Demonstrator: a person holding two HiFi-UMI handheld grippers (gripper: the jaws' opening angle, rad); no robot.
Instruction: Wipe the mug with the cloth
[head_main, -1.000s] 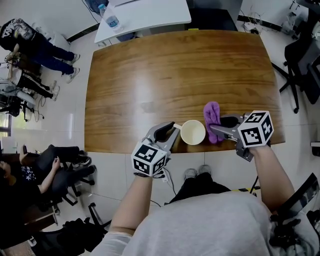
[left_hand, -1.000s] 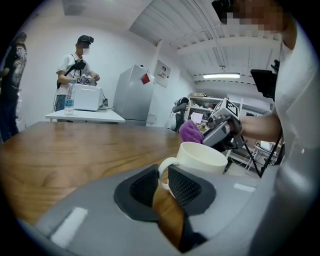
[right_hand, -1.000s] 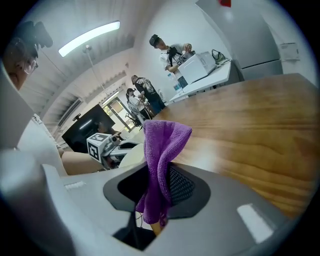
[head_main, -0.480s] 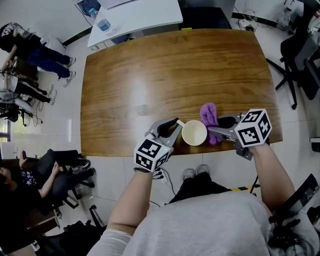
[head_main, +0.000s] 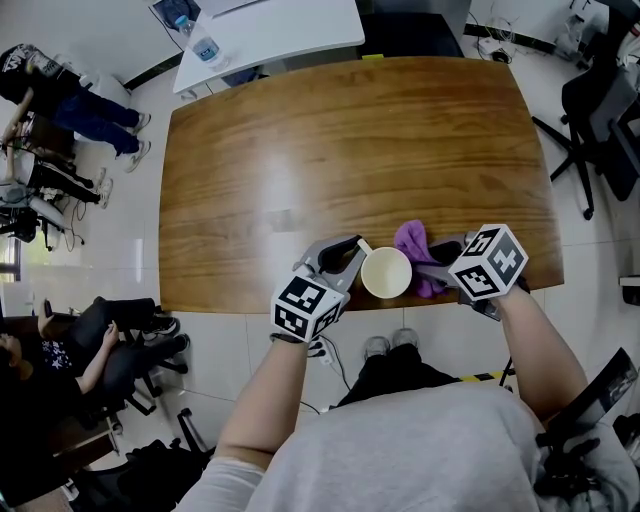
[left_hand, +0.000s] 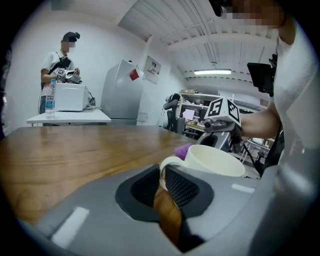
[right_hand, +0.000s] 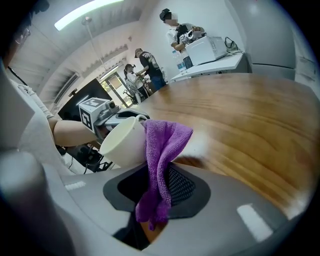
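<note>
A wooden counter (head_main: 330, 150) fills the head view. The white mug (head_main: 386, 272) is at its near edge, between the left gripper (head_main: 347, 258) and the right gripper (head_main: 432, 268). In the left gripper view, the jaws have just been closing and pinch the mug's handle (left_hand: 166, 162). In the right gripper view, the jaws clamp the purple cloth (right_hand: 162, 150), which is draped against the mug's side.

The white mug (head_main: 386, 272) stood at the near edge of the wooden table (head_main: 350, 150). Left of the mug, the left gripper (head_main: 345, 258) had just been closing its jaws on the handle (head_main: 361, 247). Right of the mug, the right gripper (head_main: 432, 268) held a purple cloth (head_main: 412, 243) close against it.
</note>
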